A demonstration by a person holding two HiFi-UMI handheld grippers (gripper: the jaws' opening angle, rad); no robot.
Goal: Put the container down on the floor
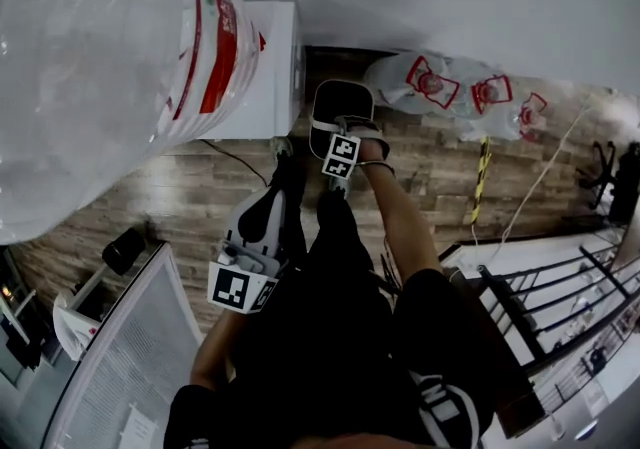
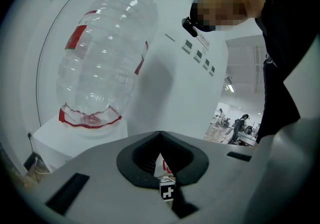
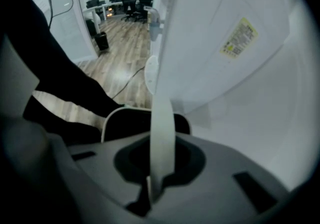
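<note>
The container (image 1: 335,102) is black with a white rim and hangs low over the wooden floor, beside the base of a white water dispenser (image 1: 262,77). My right gripper (image 1: 338,137) points steeply down right above it. In the right gripper view the container's white handle strap (image 3: 162,118) runs up out of the right gripper (image 3: 157,168), which is shut on it, with the container (image 3: 125,123) dark beyond the jaws. My left gripper (image 1: 280,187) is held nearer my body, apart from the container. In its own view the left gripper (image 2: 161,140) looks shut with nothing in it.
A large clear water bottle (image 1: 90,67) with a red label stands upside down on the dispenser (image 3: 220,33) and fills the left gripper view (image 2: 102,63). Several empty bottles (image 1: 450,87) lie by the wall. A cable (image 1: 235,162) crosses the floor. A black railing (image 1: 560,307) runs at the right.
</note>
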